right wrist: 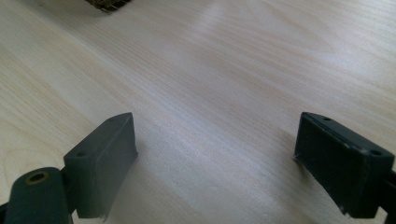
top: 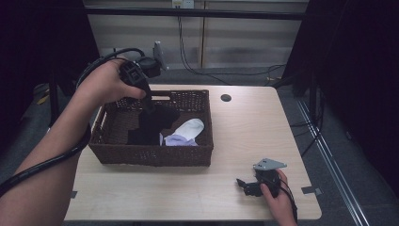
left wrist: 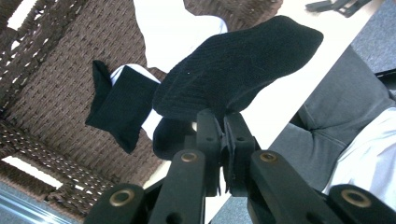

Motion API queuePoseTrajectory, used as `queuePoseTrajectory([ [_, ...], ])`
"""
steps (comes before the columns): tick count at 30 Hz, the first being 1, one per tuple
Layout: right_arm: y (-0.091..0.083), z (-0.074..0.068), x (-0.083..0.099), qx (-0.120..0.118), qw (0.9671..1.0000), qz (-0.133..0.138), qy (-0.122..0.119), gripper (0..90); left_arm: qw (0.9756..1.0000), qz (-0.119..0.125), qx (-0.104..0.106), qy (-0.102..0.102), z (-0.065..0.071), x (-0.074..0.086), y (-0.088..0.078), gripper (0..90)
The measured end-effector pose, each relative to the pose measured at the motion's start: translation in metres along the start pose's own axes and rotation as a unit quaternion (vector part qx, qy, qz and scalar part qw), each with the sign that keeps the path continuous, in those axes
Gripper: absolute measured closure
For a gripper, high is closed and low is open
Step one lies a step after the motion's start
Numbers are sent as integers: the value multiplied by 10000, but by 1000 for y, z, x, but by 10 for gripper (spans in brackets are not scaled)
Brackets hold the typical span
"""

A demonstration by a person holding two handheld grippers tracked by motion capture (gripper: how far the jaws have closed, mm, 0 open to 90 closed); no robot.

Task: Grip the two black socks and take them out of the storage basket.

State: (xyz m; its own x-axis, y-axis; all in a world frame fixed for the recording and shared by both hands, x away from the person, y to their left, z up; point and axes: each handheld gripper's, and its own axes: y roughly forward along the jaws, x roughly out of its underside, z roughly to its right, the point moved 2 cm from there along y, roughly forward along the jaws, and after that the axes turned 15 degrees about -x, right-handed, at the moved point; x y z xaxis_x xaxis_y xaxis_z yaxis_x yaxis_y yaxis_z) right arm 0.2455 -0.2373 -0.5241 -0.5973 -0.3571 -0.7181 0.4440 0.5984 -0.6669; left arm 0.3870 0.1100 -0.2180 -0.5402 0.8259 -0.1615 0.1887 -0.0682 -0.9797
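Judging by the layout, a sorting or unloading of socks out of the dark brown woven wicker basket [top: 150, 153], barely begun. Nothing laid out yet on the pale wood-grain tabletop [top: 244, 127]. Left gripper [top: 151, 107] clamped tight on the edge of a black ribbed knit sock [left wrist: 233, 70], hoisting it above the basket interior, toe end drooping free. Left behind in the basket: a second black ribbed sock [left wrist: 119, 105] lying flat on the weave, a white sock [top: 189, 127] against the near right corner, and a pale lilac piece of fabric [top: 179, 140] just beside it. Probably three more pieces to lift out, then.

Right gripper [top: 248, 186] resting low over the bare tabletop near the front edge, well apart from the basket, jaws spread wide with nothing between them.

Sock fabric soft, limp, finely ribbed, matte. Basket coarse and stiff, thick braided strands, rectangular with cut-out handles. Tabletop smooth, faintly glossy. Pads [right wrist: 105, 163] flat, dark, rubbery-looking blocks.
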Motion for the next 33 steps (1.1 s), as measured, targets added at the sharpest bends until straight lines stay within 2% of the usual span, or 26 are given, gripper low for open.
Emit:
queuePoseTrajectory([
  [13, 0, 0, 0, 5, 10000, 15, 4, 118, 9987, 167, 62, 485, 45, 13, -11, 867],
  [15, 0, 0, 0, 5, 10000, 15, 5, 118, 9978, 162, 96, 634, 51, 14, -10, 867],
  [19, 0, 0, 0, 4, 10000, 15, 0, 118, 9965, 215, 143, 797, 66, 15, -8, 867],
  [22, 0, 0, 0, 5, 10000, 15, -1, 118, 9954, 284, 200, 892, 77, 16, -2, 867],
  [23, 0, 0, 0, 5, 10000, 16, 0, 117, 9946, 331, 228, 954, 86, 17, 4, 867],
  [24, 0, 0, 0, 5, 10000, 16, 0, 117, 9946, 331, 228, 954, 86, 17, 4, 867],
  [25, 0, 0, 0, 5, 10000, 16, 1, 117, 9935, 338, 277, 1050, 89, 18, 7, 867],
  [26, 0, 0, 0, 3, 10000, 26, 3, 118, 9937, 377, 300, 1015, 93, 18, 11, 867],
  [33, 0, 0, 0, 4, 10000, 25, 1, 117, 9914, 302, 513, 1165, 105, 18, 49, 866],
])
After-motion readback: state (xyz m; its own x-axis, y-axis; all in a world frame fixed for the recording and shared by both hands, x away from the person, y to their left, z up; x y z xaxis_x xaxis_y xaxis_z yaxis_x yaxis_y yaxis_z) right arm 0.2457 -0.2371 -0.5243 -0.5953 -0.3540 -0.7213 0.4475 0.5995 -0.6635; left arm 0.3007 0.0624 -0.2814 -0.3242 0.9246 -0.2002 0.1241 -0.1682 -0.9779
